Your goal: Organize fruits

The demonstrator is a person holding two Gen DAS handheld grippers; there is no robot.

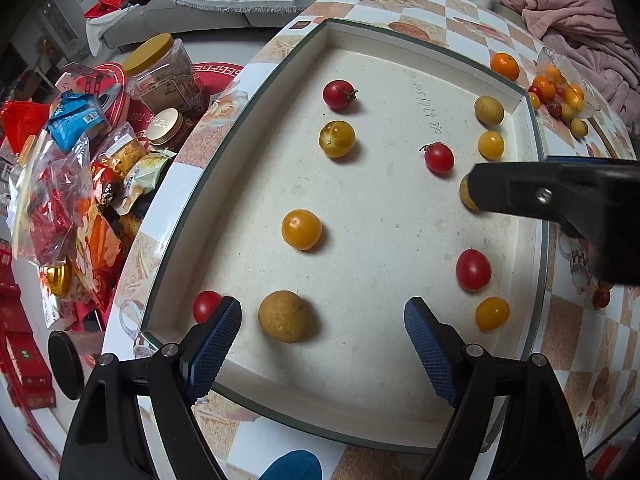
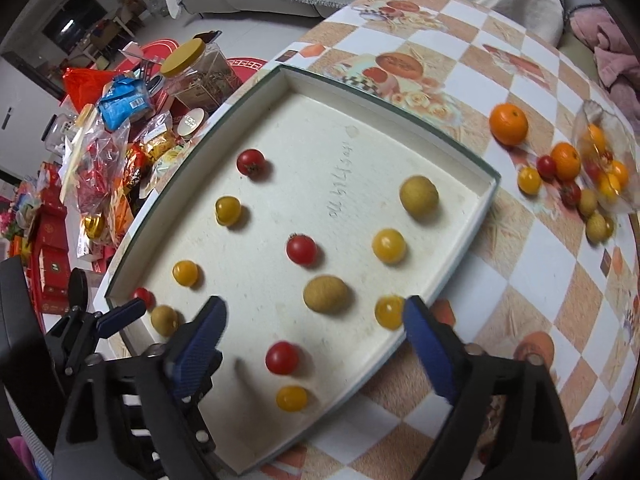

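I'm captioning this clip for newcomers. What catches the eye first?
A shallow white rectangular tray on the checkered tablecloth, dotted with spaced-out red cherry tomatoes, yellow cherry tomatoes and tan round longans. To its right, a clear glass bowl lies tipped, spilling fruit.

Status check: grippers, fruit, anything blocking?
Left gripper and right gripper: jaws open, empty. Twelve fruits spaced out in white tray; more by glass bowl. Nothing blocking.
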